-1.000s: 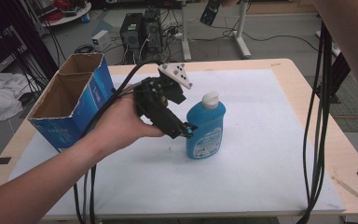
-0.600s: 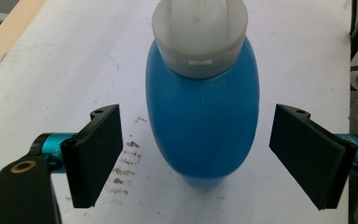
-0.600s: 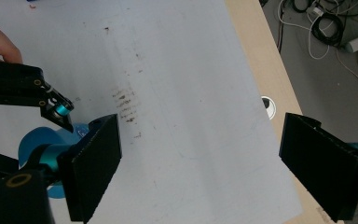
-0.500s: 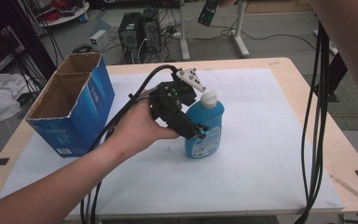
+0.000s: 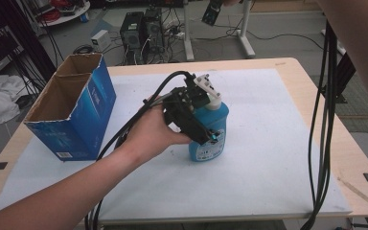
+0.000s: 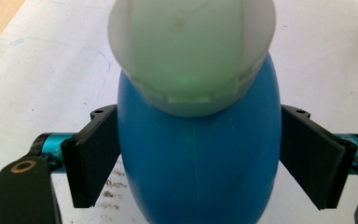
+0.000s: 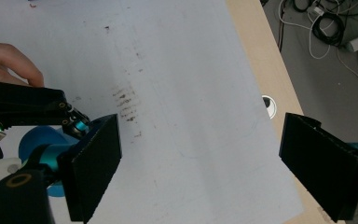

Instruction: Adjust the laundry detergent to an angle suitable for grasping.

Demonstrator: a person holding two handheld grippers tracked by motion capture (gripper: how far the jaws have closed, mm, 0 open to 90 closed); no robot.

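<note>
- Now the left gripper (image 5: 206, 127) is down around the bottle (image 5: 210, 134), which stands upright on the white mat (image 5: 268, 158) near the table's middle.
- Its jaws straddle the blue body, one on each side. In the left gripper view the bottle (image 6: 200, 158) sits dead centre between them, white cap (image 6: 191, 51) nearest the camera.
- The left jaw looks to touch the bottle; the right one seems just shy of it, so I'd call it spread, not yet clamped.
- The bottle's long axis runs straight up, crosswise to the jaws' closing line, which suits a squeeze on the flanks.
- The right gripper (image 7: 200, 163) hangs released, well off to the side and high; the left is far nearer.
- The box (image 5: 72, 115) stands open-topped beyond the left hand (image 5: 148, 136).
- The bottle's base is cut off in the left gripper view, and the hand hides its near side from above.
</note>
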